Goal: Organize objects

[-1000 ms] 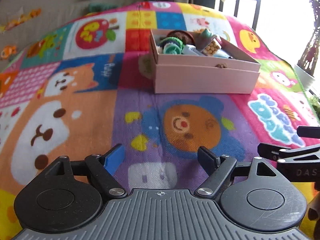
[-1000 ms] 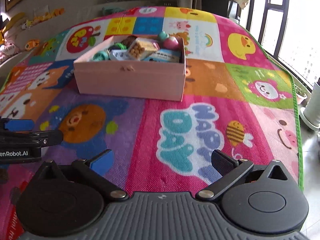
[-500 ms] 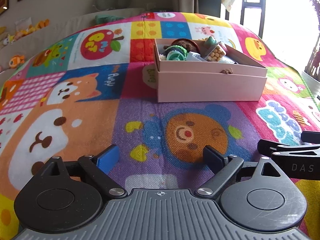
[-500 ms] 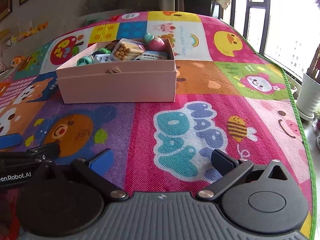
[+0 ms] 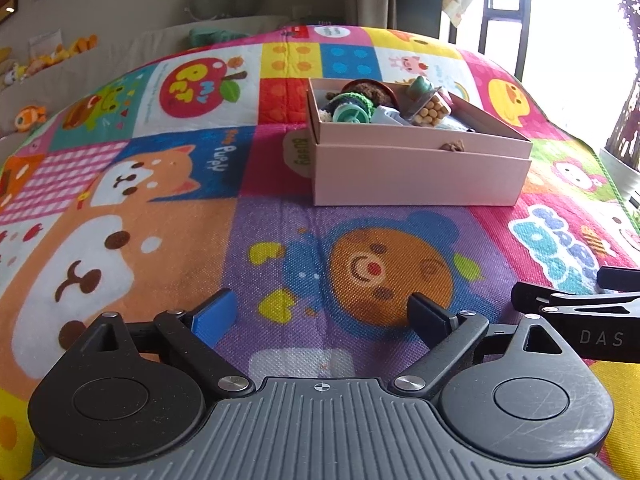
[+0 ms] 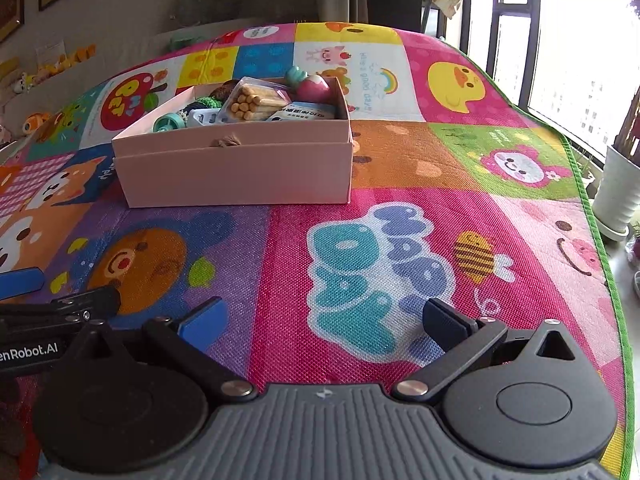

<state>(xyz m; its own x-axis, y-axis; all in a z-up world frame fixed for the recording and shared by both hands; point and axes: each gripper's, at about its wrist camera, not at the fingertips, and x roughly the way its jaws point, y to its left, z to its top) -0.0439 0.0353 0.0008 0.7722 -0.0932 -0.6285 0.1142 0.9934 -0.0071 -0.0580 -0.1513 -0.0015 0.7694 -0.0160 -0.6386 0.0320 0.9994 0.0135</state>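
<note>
Objects (image 6: 256, 100) already lie heaped inside the pink box (image 5: 420, 176) on the mat (image 6: 360, 240), which looks otherwise bare; left gripper (image 5: 320, 314), its jaws just widened, and right gripper (image 6: 322, 320) both gape empty; task seems nearly finished.

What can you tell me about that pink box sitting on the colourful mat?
The pink box looks like matte cardboard, rectangular and lidless, with a seam running along its side, as if the tray sits nested in a second shell. A small knotted cord pokes from its long front wall. It rests flat on the play mat, crowded with small things, among them a clear packet of biscuit sticks and a teal wheel. Neither gripper touches it.
</note>
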